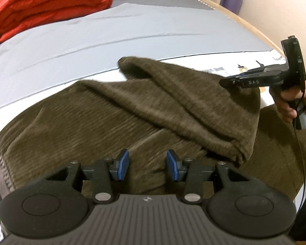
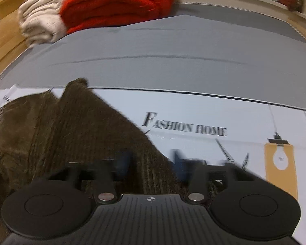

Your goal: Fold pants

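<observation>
Olive-brown ribbed pants [image 1: 116, 118] lie on the bed, one leg folded over and draped across the rest. My left gripper [image 1: 148, 167] is open, hovering just above the fabric near me, holding nothing. In the left wrist view my right gripper [image 1: 232, 81] sits at the right, its fingers close together at the raised edge of the folded leg. In the right wrist view the pants [image 2: 71, 134] fill the lower left; my right gripper [image 2: 153, 163] is blurred, its fingers apart with fabric between them.
The bed has a grey sheet [image 1: 132, 36] and a white printed cover [image 2: 214, 118] reading "FASHION HOME". A folded red blanket [image 1: 49, 6] and cream blankets [image 2: 40, 20] lie at the far left. A wooden bed frame [image 1: 255, 30] runs along the right.
</observation>
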{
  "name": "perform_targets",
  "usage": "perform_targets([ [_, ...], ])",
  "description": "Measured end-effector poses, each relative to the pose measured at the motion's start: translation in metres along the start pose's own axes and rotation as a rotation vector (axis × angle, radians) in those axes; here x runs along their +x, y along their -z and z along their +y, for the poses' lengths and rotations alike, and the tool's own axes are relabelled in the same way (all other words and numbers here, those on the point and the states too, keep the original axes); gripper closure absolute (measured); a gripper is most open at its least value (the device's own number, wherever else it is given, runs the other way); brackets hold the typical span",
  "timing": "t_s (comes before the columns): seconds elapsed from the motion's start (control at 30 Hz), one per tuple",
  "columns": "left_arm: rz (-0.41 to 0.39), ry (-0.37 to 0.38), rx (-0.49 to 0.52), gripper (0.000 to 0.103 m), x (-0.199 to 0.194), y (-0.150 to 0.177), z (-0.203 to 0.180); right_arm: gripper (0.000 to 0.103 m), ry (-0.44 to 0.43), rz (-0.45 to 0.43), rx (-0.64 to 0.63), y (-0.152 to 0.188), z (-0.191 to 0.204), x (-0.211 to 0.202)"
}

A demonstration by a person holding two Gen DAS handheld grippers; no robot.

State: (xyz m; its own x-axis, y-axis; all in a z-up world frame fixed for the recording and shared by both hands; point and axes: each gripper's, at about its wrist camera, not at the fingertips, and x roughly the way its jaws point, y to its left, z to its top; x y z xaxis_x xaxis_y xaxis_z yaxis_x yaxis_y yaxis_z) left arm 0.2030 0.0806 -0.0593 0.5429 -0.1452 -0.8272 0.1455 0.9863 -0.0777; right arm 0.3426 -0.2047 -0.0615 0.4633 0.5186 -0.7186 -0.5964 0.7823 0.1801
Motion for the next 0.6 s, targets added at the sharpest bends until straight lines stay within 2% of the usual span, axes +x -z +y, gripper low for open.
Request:
perform_targets([
  [0.03, -0.002, 0.005, 0.009, 0.057, 0.002, -0.004, -0.003, 0.093, -0.002, -0.007, -0.016, -0.002, 0.002, -0.002],
  [0.13, -0.024, 0.023, 0.035, 0.057, 0.008, -0.016, -0.013, 0.096, -0.022, -0.074, -0.008, -0.006, 0.009, -0.021],
  [0.23, -0.083, 0.062, 0.018, 0.057, 0.01, -0.026, -0.018, 0.097, -0.025, -0.267, 0.165, -0.021, -0.002, -0.054],
  [0.27, -0.103, 0.076, 0.007, 0.057, 0.011, -0.028, -0.02, 0.103, 0.042, -0.383, 0.268, -0.022, -0.009, -0.073],
  [0.3, -0.121, 0.086, -0.001, 0.057, 0.013, -0.03, -0.021, 0.103, 0.168, -0.499, 0.398, -0.019, -0.016, -0.093],
  [0.33, -0.133, 0.092, -0.002, 0.057, 0.015, -0.032, -0.023, 0.103, 0.318, -0.619, 0.598, -0.011, -0.029, -0.117],
  [0.37, -0.136, 0.099, 0.002, 0.057, 0.019, -0.033, -0.026, 0.103, 0.398, -0.671, 0.737, -0.002, -0.04, -0.132],
  [0.4, -0.129, 0.101, 0.009, 0.057, 0.024, -0.034, -0.029, 0.103, 0.465, -0.679, 0.85, 0.008, -0.051, -0.141],
  [0.43, -0.117, 0.097, 0.019, 0.057, 0.029, -0.033, -0.032, 0.101, 0.499, -0.648, 0.901, 0.014, -0.059, -0.141],
  [0.47, -0.104, 0.095, 0.031, 0.057, 0.035, -0.032, -0.034, 0.099, 0.507, -0.579, 0.937, 0.021, -0.07, -0.135],
  [0.5, -0.089, 0.095, 0.044, 0.057, 0.042, -0.032, -0.037, 0.099, 0.481, -0.501, 0.961, 0.025, -0.081, -0.125],
  [0.53, -0.07, 0.096, 0.053, 0.057, 0.049, -0.03, -0.04, 0.099, 0.427, -0.388, 0.986, 0.029, -0.095, -0.109],
  [0.6, -0.04, 0.107, 0.056, 0.057, 0.06, -0.028, -0.043, 0.095, 0.329, -0.293, 0.997, 0.035, -0.109, -0.086],
])
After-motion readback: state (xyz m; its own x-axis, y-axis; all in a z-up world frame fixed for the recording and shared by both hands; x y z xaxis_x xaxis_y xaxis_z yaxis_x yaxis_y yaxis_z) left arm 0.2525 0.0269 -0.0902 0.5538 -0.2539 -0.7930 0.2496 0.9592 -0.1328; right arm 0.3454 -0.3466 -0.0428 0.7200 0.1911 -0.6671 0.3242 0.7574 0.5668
